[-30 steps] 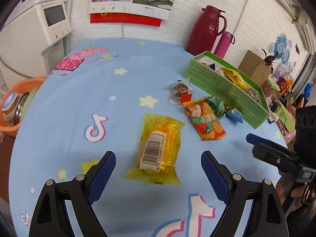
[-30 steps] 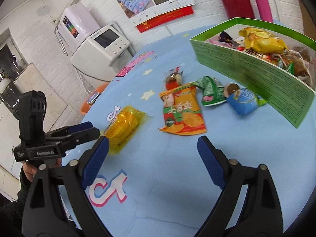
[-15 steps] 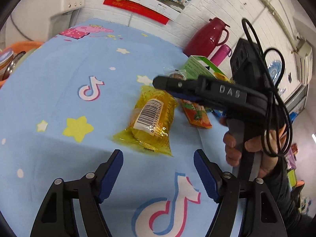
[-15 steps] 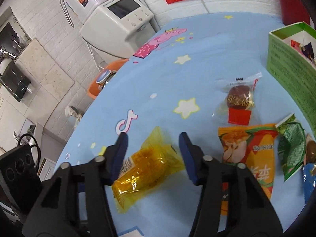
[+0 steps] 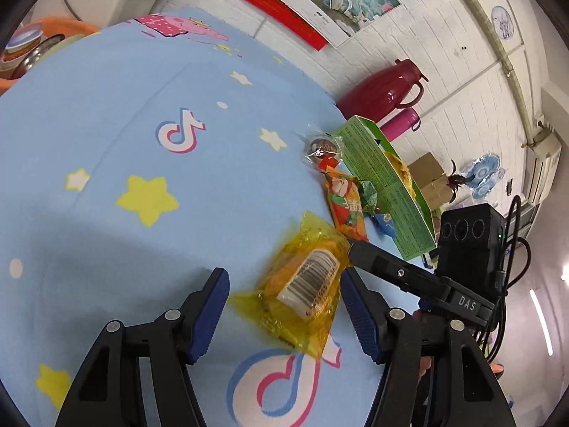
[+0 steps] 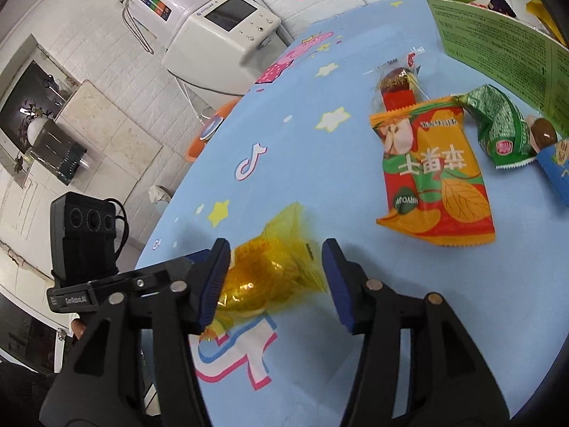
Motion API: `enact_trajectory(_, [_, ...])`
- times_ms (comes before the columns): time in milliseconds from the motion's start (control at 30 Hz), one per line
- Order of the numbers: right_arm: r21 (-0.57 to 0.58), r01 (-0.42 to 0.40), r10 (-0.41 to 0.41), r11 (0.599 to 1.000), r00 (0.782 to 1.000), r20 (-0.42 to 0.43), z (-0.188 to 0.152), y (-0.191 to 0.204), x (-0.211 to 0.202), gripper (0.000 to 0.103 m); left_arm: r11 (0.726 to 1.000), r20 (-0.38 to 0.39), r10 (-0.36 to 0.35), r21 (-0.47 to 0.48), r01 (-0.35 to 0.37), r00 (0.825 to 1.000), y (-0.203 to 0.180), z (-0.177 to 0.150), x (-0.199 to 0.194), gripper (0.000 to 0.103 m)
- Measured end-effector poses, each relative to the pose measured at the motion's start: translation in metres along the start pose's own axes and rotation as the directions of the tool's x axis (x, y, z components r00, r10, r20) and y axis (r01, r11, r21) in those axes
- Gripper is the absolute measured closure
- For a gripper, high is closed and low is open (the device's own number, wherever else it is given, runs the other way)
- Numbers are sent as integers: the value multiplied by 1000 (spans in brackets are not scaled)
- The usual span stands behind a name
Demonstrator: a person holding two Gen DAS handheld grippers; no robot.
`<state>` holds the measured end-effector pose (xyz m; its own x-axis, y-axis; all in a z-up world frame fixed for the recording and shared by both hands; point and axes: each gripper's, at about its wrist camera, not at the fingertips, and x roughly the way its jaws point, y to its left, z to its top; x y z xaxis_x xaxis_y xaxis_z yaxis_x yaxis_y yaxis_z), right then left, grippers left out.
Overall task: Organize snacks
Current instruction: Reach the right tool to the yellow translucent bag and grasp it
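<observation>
Surroundings: a green box (image 6: pixel 498 42) is standing at the far right of the blue tablecloth (image 5: pixel 142 142) with snacks inside; an orange packet (image 6: pixel 434 174), a green packet (image 6: pixel 501 131), a blue packet (image 6: pixel 554 170) and a red-labelled sweet (image 6: pixel 398 85) are lying loose beside it. A red flask (image 5: pixel 380 89) and a pink bottle (image 5: pixel 400 124) are standing behind the box.
Obstruction: your two grippers are crowding each other; the right gripper's finger (image 5: pixel 384 259) is reaching in just beside the left gripper's right pad.
Change: half a second ago your right gripper was hanging above the yellow packet (image 6: pixel 266 270); it is now lower, with the packet sitting between its pads. Your left gripper has drawn closer too.
Left gripper (image 5: pixel 281 302): you are holding it open, pads either side of the packet's near end, apart from it.
Right gripper (image 6: pixel 274 277): you are holding it open around the packet; its left pad is looking close to the wrapper, but contact is unclear.
Packet location: lying flat on the tablecloth, barcode up, well apart from the box.
</observation>
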<state>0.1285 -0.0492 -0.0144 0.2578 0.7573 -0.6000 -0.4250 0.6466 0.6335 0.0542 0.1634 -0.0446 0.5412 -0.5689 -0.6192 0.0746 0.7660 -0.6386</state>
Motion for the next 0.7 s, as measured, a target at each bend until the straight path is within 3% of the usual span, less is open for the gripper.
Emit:
enact_trajectory(300, [10,-12,12,1000,1000,-11,-1,-2,9,47,1000,-35,-21,-1,21,999,-11,-12,3,38])
enact_trajectory(367, [11,-19,19,1000,1000,-17,-2,-4,10,51,1000,-31,-19,-8,19,999,-10,-10,11,38])
enact_trajectory(400, [13,-42,42,999,999,-23,-4,-4,11,61,1000,-25,-9,2,9,1000,-11,-8,15,40])
enact_trajectory(433, [21,-56,57,998,998,-22,-5,-4,11,63,1000,-26,17,15,-17,1000,-11,-7,20,57])
enact_trajectory(467, [17,-42,43,999,999,-15,-7,-3,8,64,999,-16,37,30,-36,999,-12,-5,23,60])
enact_trajectory(567, [-2,-6,6,1000,1000,27,-6,0,-6,65,1000,-33,-1,20,1,999,-16,-2,27,62])
enact_trajectory(700, [-5,3,-3,1000,995,103,-2,2,-31,66,996,-14,-12,86,13,1000,-40,7,24,62])
